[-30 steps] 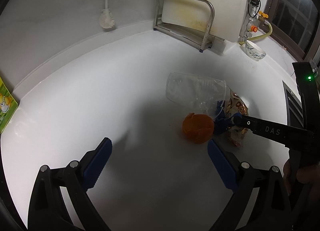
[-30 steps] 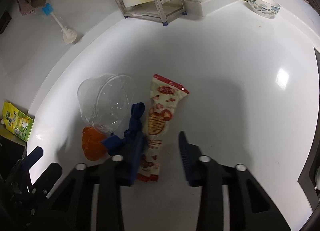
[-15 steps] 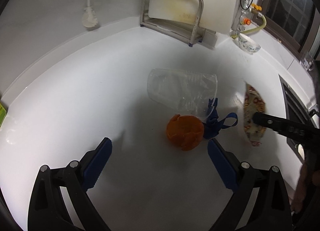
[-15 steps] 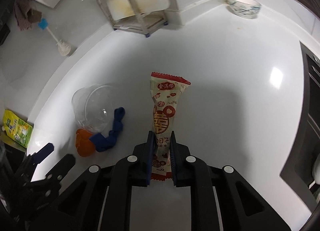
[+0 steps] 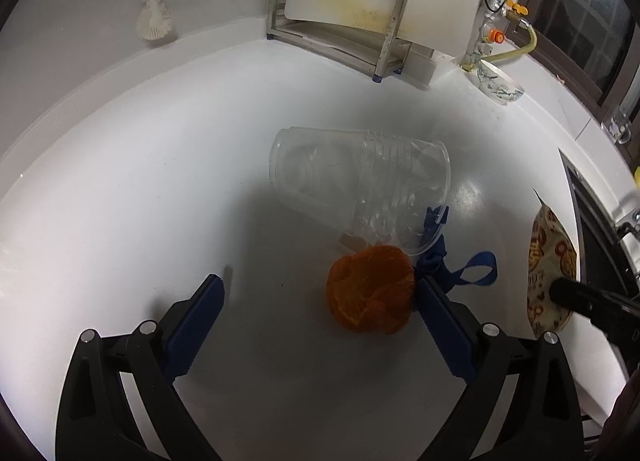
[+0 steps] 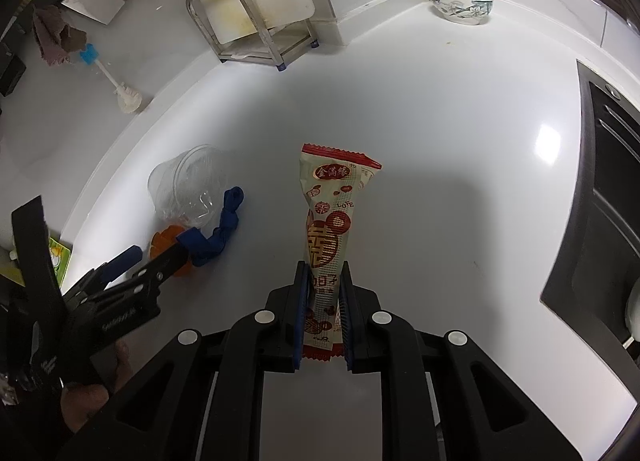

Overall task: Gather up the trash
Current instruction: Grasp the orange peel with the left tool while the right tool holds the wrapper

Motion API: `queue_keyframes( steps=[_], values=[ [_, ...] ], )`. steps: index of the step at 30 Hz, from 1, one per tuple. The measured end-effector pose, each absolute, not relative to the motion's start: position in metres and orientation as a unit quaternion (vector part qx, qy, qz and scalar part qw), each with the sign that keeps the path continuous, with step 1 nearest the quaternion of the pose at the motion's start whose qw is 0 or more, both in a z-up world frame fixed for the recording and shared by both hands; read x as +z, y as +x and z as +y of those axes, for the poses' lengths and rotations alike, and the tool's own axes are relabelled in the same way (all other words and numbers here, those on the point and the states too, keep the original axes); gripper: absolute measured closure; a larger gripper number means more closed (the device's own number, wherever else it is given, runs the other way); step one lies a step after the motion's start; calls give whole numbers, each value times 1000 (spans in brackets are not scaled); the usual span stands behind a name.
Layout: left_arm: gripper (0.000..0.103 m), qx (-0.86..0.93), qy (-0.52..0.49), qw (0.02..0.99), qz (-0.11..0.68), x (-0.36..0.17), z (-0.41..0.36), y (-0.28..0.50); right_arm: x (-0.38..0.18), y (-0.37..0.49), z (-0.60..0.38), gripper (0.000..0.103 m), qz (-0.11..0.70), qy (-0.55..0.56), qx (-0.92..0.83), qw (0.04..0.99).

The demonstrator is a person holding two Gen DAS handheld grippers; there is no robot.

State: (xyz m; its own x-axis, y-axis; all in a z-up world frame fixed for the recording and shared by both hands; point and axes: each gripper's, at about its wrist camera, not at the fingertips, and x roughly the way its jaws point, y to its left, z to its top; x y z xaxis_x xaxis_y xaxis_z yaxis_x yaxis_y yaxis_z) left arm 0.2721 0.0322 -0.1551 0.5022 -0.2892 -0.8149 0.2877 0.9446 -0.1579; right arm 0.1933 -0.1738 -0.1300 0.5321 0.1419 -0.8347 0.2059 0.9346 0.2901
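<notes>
On a glossy white counter [image 6: 440,141], the right gripper [image 6: 324,297] clenches the lower end of a long, narrow snack wrapper [image 6: 332,217]. Its ribbed blue pads [image 6: 301,301] press flat against both sides of the crinkly cream-coloured plastic, which is printed with red characters and hearts and has a red serrated top edge. The wrapper stands out from the jaws toward twelve o'clock, lifted clear of the counter. The jaws have just been closing, with the wrapper between them.

The left gripper [image 5: 320,325] is released, its two blue ribbed pads spread wide apart with nothing between them. Just inside the right-hand pad, touching or nearly touching it, lies a rounded piece of orange peel [image 5: 370,289], dimpled and curled into a cup shape. At twelve o'clock from the peel lies a clear plastic cup [image 5: 356,189] on its side, thin-walled, ridged and slightly crumpled, its rim overlapping the peel. A knotted strip of soft blue material [image 5: 440,249] lies at the cup's mouth, at two o'clock from the peel.

In the left wrist view the held wrapper shows at the three o'clock edge. At the back stand a bent metal-tube rack [image 5: 340,21] holding a stained white board, a white bristle brush [image 5: 154,17] at eleven o'clock, and a patterned ceramic bowl [image 5: 498,81] at two o'clock.
</notes>
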Motion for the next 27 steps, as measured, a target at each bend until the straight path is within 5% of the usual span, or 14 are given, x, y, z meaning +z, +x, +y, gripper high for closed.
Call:
queue_keyframes(
  steps=[5, 10, 15, 27],
  values=[
    [30, -187, -23, 863, 469, -154, 34, 272, -129, 189, -173, 88, 482, 179, -19, 858],
    [70, -212, -17, 860, 464, -146, 30, 261, -126, 183, -173, 89, 480, 181, -17, 858],
    [89, -213, -10, 861, 461, -137, 32, 252, -125, 180, -169, 89, 480, 178, -13, 859],
    [93, -213, -14, 864, 456, -127, 47, 241, -118, 167, -169, 88, 472, 181, -13, 862]
  ],
)
